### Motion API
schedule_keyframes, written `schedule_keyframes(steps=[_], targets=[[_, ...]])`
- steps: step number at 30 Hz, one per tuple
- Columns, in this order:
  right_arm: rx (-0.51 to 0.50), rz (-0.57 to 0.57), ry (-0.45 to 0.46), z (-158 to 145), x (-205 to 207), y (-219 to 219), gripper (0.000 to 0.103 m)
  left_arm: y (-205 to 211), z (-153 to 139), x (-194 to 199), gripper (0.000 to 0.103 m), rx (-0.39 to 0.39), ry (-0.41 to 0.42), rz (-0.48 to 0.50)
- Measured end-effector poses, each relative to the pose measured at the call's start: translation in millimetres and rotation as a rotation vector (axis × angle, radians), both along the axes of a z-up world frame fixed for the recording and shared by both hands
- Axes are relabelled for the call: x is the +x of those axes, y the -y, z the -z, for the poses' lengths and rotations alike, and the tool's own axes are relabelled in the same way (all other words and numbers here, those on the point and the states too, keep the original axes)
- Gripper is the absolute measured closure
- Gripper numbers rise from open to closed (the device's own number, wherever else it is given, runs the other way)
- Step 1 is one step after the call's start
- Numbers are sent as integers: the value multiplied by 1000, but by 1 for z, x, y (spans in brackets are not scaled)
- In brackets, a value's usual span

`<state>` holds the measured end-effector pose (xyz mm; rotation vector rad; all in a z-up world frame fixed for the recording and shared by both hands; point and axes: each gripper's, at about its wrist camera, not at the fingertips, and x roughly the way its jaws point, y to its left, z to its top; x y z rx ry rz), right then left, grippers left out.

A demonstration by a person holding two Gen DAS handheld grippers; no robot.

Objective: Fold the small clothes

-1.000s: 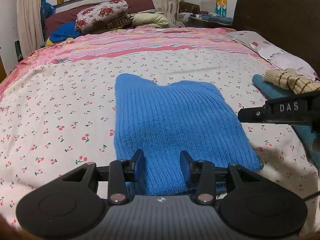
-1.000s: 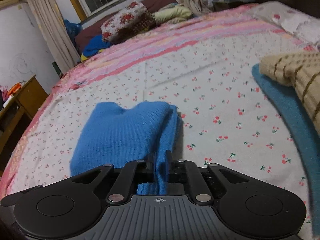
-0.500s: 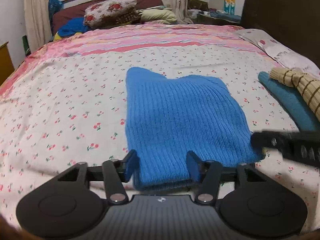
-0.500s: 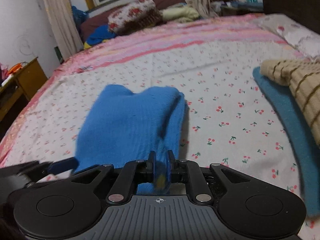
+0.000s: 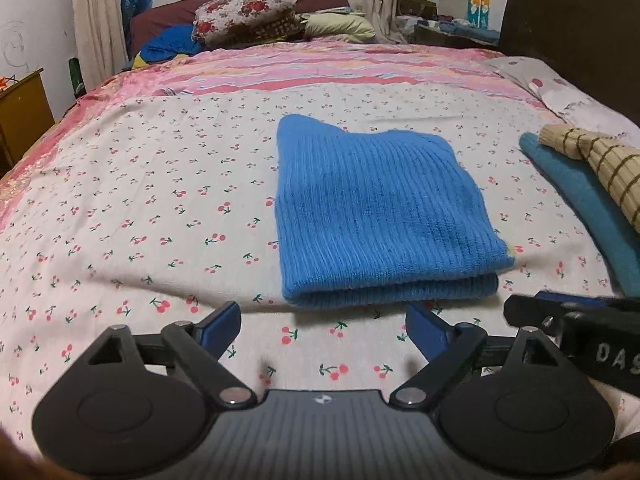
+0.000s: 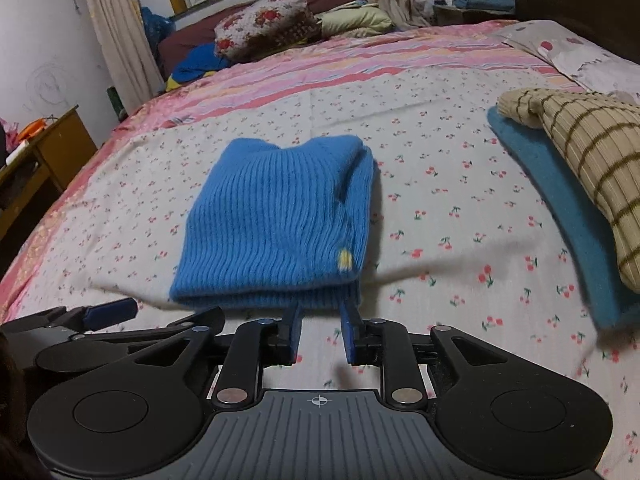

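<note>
The blue knitted sweater (image 5: 376,216) lies folded in a thick rectangle near the middle of the bed (image 5: 120,208), with its doubled edge turned toward you. In the right wrist view a small yellow mark shows on its near right corner. Your left hand-held gripper (image 5: 324,322) is just in front of this edge, its jaws spread wide and holding nothing. Your right hand-held gripper (image 6: 320,320) is also parted and empty, with its fingertips close to the near right corner of the sweater; I cannot tell if they touch the knit.

To my judgement this piece is finished and you are in the step of letting it go. The next move calls for one of two things: to carry the folded sweater to the pile at your right, or to reach for a new garment. If you carry it, take both layers together at the near edge, because a thick knit fold may easily open when only the top layer is lifted.

At the right lies a teal folded cloth (image 6: 560,184) with a beige striped knit (image 6: 592,136) on top, well apart from the sweater. The sheet is white with small cherries, and a pink striped blanket (image 5: 320,68) is farther away. Beyond are a floral pillow (image 5: 244,8), curtains (image 5: 96,20), a window, a dark headboard (image 5: 568,32) and a wooden cabinet (image 6: 52,152) at the left.
</note>
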<state>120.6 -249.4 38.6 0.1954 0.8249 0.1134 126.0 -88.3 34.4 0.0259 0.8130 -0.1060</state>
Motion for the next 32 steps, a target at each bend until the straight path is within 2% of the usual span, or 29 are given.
schedule_keyframes(steps=[12,32], targets=[[12,2,-14,2,-14,-9,80,-5,-1,-13,4,-4,-1,-24],[17,7,-31,6,-18,-9,80,-5,2,-17,5,17,2,-30]])
